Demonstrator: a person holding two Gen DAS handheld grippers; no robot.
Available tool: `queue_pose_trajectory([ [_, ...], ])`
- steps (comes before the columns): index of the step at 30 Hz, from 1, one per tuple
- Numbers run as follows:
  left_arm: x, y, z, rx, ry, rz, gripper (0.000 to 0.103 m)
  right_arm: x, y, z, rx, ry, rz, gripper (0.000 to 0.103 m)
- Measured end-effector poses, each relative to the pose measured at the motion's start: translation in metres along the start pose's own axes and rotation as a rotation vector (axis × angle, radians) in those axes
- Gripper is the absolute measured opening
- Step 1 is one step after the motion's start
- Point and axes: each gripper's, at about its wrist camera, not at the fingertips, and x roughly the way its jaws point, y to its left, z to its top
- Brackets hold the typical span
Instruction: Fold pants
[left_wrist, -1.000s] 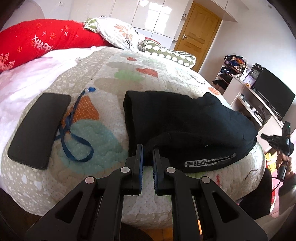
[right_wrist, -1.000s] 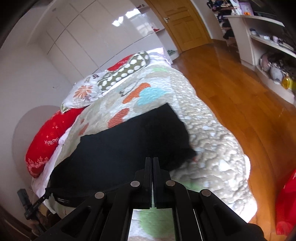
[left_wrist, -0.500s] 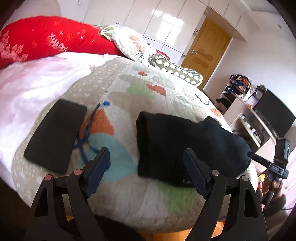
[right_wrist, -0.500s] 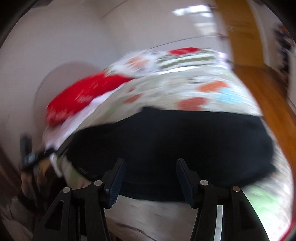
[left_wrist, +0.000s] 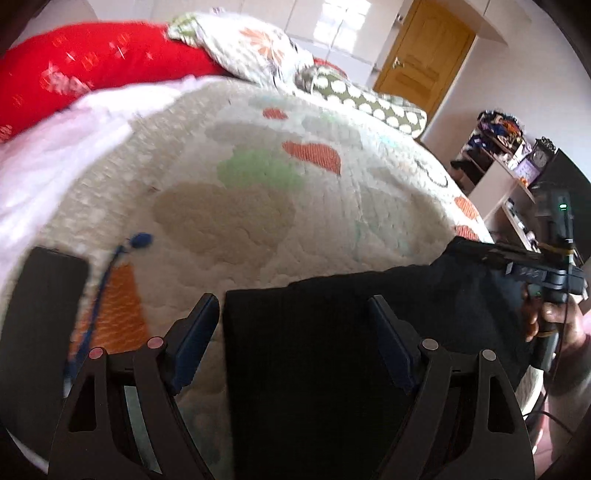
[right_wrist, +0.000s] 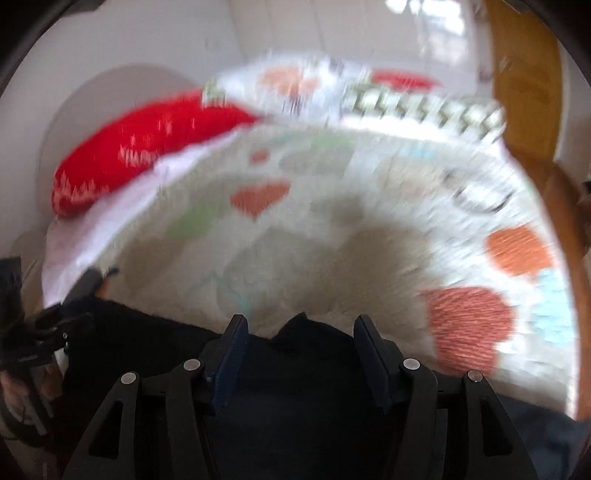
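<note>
The black pants (left_wrist: 332, 354) lie folded on the quilted bed, near its front edge. My left gripper (left_wrist: 291, 314) is open above the pants' left part, its left finger over the quilt and its right finger over the cloth. My right gripper (right_wrist: 301, 330) is open above the pants (right_wrist: 306, 387), whose far edge lies between the fingers. Neither gripper holds anything. The right wrist view is blurred. The right gripper (left_wrist: 517, 267) also shows in the left wrist view, at the pants' right end.
A black phone (left_wrist: 40, 325) and a blue lanyard (left_wrist: 107, 273) lie on the quilt (left_wrist: 258, 192) left of the pants. A red pillow (left_wrist: 92, 62) and patterned pillows (left_wrist: 258, 48) lie at the bed's head. A shelf unit (left_wrist: 506, 173) and a wooden door (left_wrist: 421, 62) stand at the right.
Both grippers went from shut to open, letting go of the pants. Both then moved forward and lower over the pants, which now fill the lower part of each view.
</note>
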Motion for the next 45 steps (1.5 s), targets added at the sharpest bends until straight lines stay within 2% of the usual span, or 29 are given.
queue_pose_trajectory([
  [1,0.003,-0.001,-0.001,0.002,0.005,0.006,0.066,0.006,-0.003,-0.001,-0.004,0.025,-0.005,0.035],
  [2,0.005,0.000,-0.002,0.004,0.010,0.010,0.060,0.009,-0.006,-0.004,-0.008,0.038,-0.013,0.026],
  [3,0.005,0.004,-0.004,-0.005,0.018,-0.014,0.054,0.007,-0.009,-0.006,0.002,0.024,0.013,0.023],
  [4,0.003,0.005,-0.005,-0.012,0.011,-0.024,0.049,0.001,-0.011,-0.007,0.008,-0.002,0.030,0.008],
  [7,-0.012,0.004,-0.007,0.006,-0.031,-0.040,0.043,-0.018,-0.012,-0.003,-0.004,-0.067,0.037,0.006],
  [9,-0.016,0.004,-0.011,0.001,-0.055,-0.039,0.043,-0.015,-0.008,0.001,-0.028,-0.089,-0.026,0.004],
  [11,-0.006,0.010,-0.014,-0.030,-0.033,-0.025,0.043,0.003,-0.012,0.007,-0.003,-0.075,-0.075,0.002],
  [13,0.001,0.019,-0.013,-0.093,-0.022,-0.054,0.046,0.027,-0.023,0.007,0.053,-0.051,-0.117,0.002],
  [15,-0.002,0.024,-0.010,-0.128,-0.006,-0.073,0.051,0.029,-0.031,0.005,0.102,-0.071,-0.088,0.001],
  [18,-0.015,0.017,-0.010,-0.101,-0.019,-0.025,0.054,0.004,-0.037,0.001,0.147,-0.114,-0.100,0.002],
  [19,-0.023,0.013,-0.010,-0.092,-0.038,0.011,0.054,-0.011,-0.039,-0.003,0.159,-0.132,-0.114,0.003],
  [21,-0.039,0.008,-0.011,-0.082,-0.092,0.066,0.055,-0.038,-0.039,-0.015,0.170,-0.184,-0.086,0.003],
  [23,-0.054,0.004,-0.011,-0.090,-0.150,0.069,0.056,-0.058,-0.032,-0.030,0.159,-0.207,-0.043,0.007],
  [24,-0.057,0.002,-0.011,-0.098,-0.167,0.051,0.063,-0.062,-0.025,-0.037,0.143,-0.201,-0.041,0.009],
  [25,-0.056,-0.002,-0.010,-0.097,-0.164,0.029,0.068,-0.062,-0.018,-0.042,0.131,-0.195,-0.041,0.013],
  [28,-0.040,-0.015,-0.009,-0.066,-0.123,0.028,0.068,-0.047,0.000,-0.054,0.097,-0.149,-0.013,0.026],
  [29,-0.031,-0.020,-0.010,-0.052,-0.103,0.041,0.068,-0.040,0.002,-0.058,0.091,-0.129,-0.022,0.026],
  [31,-0.009,-0.021,-0.012,-0.041,-0.054,0.115,0.068,-0.029,0.001,-0.074,0.109,-0.100,-0.073,0.026],
  [33,0.011,-0.013,-0.017,-0.058,0.018,0.155,0.069,-0.034,-0.008,-0.089,0.146,-0.124,-0.082,0.026],
  [37,-0.002,-0.011,-0.019,-0.089,0.004,0.140,0.068,-0.074,-0.037,-0.124,0.253,-0.162,-0.081,0.026],
  [41,-0.036,-0.022,-0.027,-0.090,-0.079,0.103,0.068,-0.145,-0.073,-0.170,0.380,-0.269,-0.122,0.029],
  [42,-0.044,-0.026,-0.030,-0.088,-0.096,0.089,0.068,-0.164,-0.090,-0.188,0.447,-0.292,-0.150,0.031],
  [45,-0.059,-0.034,-0.038,-0.103,-0.128,0.034,0.068,-0.189,-0.121,-0.220,0.556,-0.306,-0.216,0.032],
])
